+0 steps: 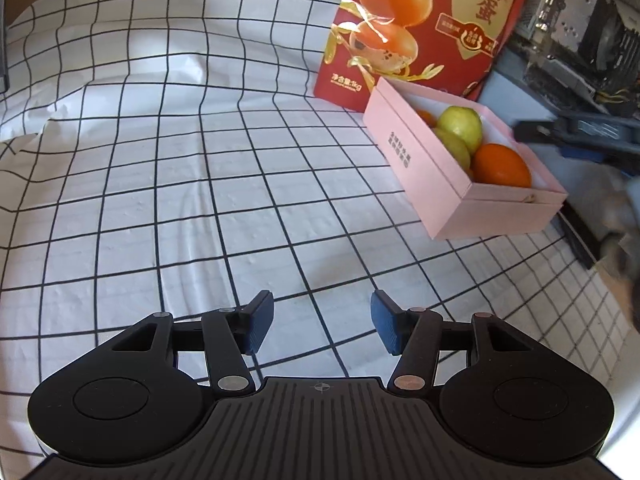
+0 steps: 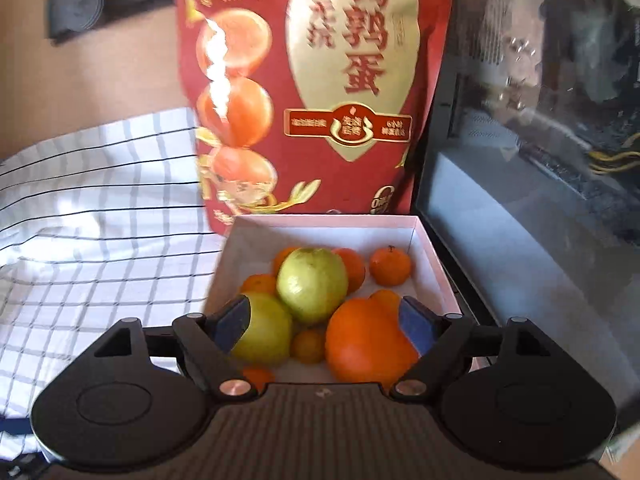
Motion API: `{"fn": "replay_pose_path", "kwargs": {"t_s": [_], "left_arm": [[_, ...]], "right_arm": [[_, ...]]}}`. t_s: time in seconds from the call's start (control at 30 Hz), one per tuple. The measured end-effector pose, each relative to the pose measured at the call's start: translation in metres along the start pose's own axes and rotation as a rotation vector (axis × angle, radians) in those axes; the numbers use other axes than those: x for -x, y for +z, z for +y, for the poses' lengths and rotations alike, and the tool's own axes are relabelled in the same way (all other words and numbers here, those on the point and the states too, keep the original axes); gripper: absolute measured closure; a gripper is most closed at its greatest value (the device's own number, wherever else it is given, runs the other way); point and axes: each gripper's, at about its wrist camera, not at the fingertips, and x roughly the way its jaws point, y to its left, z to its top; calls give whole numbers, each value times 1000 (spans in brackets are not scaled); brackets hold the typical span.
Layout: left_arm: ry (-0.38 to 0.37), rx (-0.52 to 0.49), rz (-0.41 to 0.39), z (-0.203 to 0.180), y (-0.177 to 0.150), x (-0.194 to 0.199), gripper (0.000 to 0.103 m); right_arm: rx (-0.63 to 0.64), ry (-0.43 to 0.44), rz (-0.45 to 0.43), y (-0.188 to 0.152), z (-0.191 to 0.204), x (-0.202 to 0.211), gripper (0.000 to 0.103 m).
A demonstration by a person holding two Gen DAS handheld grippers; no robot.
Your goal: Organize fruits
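Right claw point(image 2: 324, 326) open above pink box point(image 2: 432, 256) of fruit point(image 2: 312, 284).

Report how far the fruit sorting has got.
Done, it seems: the pink box holds two green fruits, a big orange and several small oranges. In hand: nothing; the right gripper is open above the box, the left gripper open over bare cloth. Left: no loose fruit shows on the cloth in either view, so little or nothing.
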Motion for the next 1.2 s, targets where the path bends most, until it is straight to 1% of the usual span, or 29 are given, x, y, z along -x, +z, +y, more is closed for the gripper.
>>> {"fn": "replay_pose_path", "kwargs": {"t_s": [0.13,0.23,0.3,0.37,0.47,0.57,0.6,0.7,0.73,0.77,0.83,0.97,1.1,1.2], "left_arm": [[34,5,-10,-5,-5,-11,44],[68,-39,-49,-15,-11,-14,43],[84,-64,-76,-20,-15,-16,42],[95,-88,-92,-26,-18,-17,37],[108,-125,-112,-33,-20,-22,32],[123,-125,-135,-34,-19,-26,31],[125,-122,-143,-34,-19,-28,31],[142,-145,-172,-34,-20,-32,31],[150,-161,-183,-35,-21,-34,30],[149,-162,-194,-35,-21,-34,30],[149,-157,-199,-34,-21,-35,29],[159,-158,-199,-34,-19,-36,28],[158,-158,-199,-34,-19,-36,28],[154,-157,-198,-34,-19,-37,28]], "right_arm": [[9,15,1,-30,8,32,19],[24,6,13,-56,19,41,18],[18,15,50,-72,23,38,18],[27,24,97,-87,31,28,18],[50,-2,122,-103,42,13,18],[60,-32,138,-109,49,-1,18],[61,-55,147,-109,51,-6,18],[51,-126,116,-111,48,-9,8],[51,-147,107,-112,48,-11,3],[50,-153,97,-113,46,-12,0],[29,-129,83,-114,39,-16,0],[-67,-57,73,-117,21,-21,0],[-45,-70,40,-120,28,-22,0],[-57,-43,45,-119,26,-25,0]]}}
